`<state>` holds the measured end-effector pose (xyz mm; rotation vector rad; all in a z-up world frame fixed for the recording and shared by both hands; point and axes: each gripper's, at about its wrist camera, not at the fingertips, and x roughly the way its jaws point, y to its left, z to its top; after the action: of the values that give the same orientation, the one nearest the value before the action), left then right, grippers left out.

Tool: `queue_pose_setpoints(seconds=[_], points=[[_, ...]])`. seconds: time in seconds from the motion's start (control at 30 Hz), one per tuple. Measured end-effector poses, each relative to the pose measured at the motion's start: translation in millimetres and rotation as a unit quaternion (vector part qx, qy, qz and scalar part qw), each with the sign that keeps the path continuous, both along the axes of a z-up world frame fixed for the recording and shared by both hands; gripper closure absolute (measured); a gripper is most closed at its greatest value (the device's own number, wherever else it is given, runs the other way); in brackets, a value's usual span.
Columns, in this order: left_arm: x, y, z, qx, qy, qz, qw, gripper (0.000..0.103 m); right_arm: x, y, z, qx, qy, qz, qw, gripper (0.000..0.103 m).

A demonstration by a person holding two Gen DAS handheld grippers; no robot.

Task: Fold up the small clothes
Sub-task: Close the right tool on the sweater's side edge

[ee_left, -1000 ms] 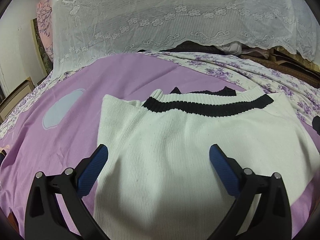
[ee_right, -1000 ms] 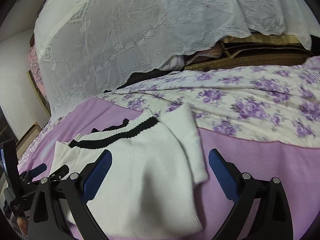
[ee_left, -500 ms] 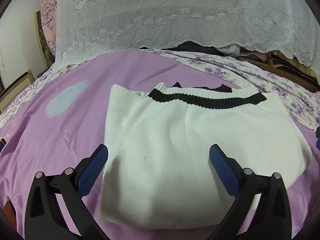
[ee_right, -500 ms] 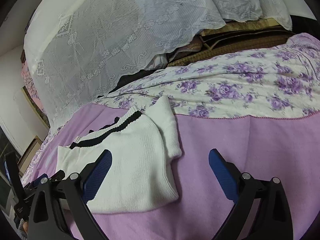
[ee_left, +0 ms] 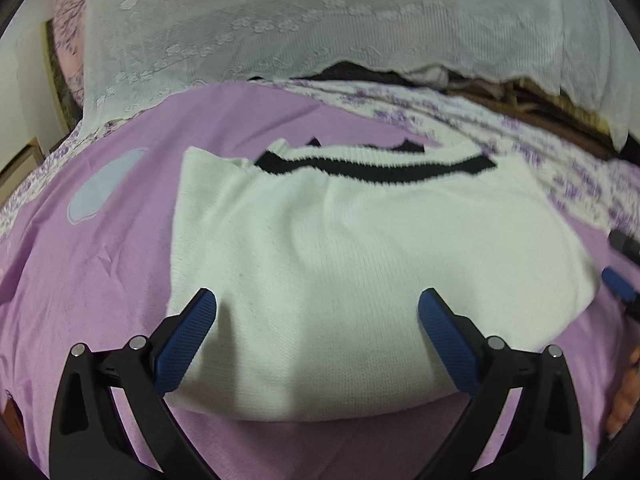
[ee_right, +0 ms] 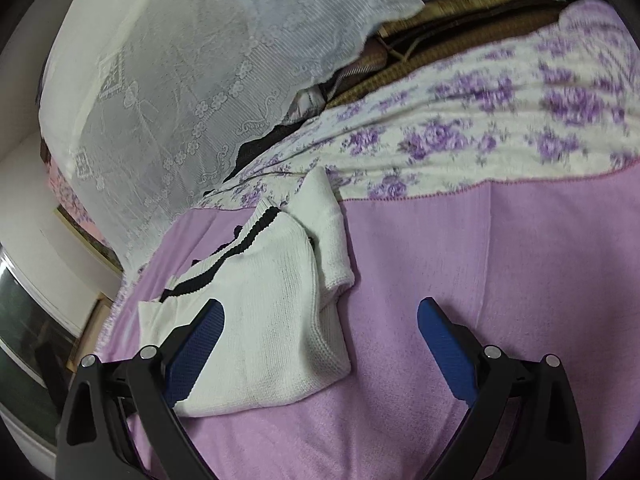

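left wrist: left tool (ee_left: pixel 318 320) spread wide, empty, over white sweater (ee_left: pixel 340 260) folded flat on purple blanket (ee_left: pixel 100 280). right wrist: right tool (ee_right: pixel 320 328) released, empty, sweater (ee_right: pixel 260 312) beside its left finger.

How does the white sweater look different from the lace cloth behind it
The white sweater is opaque ribbed knit with a black stripe; the lace cloth is thin, flower-patterned, with a scalloped edge. The sweater lies folded flat on the purple blanket; the lace cloth drapes over a pile. Both are white.
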<state>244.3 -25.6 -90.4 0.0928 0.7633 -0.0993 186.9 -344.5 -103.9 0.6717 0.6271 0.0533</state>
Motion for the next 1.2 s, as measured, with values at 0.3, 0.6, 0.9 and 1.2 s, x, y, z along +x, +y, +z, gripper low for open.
queue_pose_setpoints(seconds=[0.3, 0.6, 0.9, 1.2], points=[[5, 4, -6, -0.002, 0.017, 0.005, 0.9998, 0.004, 36, -11, -12, 0.086, 0.024, 0.040, 0.995, 0.028], [8, 2, -9, 0.004, 0.021, 0.003, 0.9998, 0.004, 91, 0, -16, 0.065, 0.046, 0.089, 0.993, 0.028], [11, 0, -10, 0.005, 0.017, 0.001, 0.9998, 0.004, 108, 9, -14, 0.086, 0.023, 0.143, 0.986, 0.031], [9, 8, -4, -0.003, 0.006, 0.016, 0.9998, 0.004, 87, 4, -22, 0.095, 0.049, 0.133, 0.985, 0.044]])
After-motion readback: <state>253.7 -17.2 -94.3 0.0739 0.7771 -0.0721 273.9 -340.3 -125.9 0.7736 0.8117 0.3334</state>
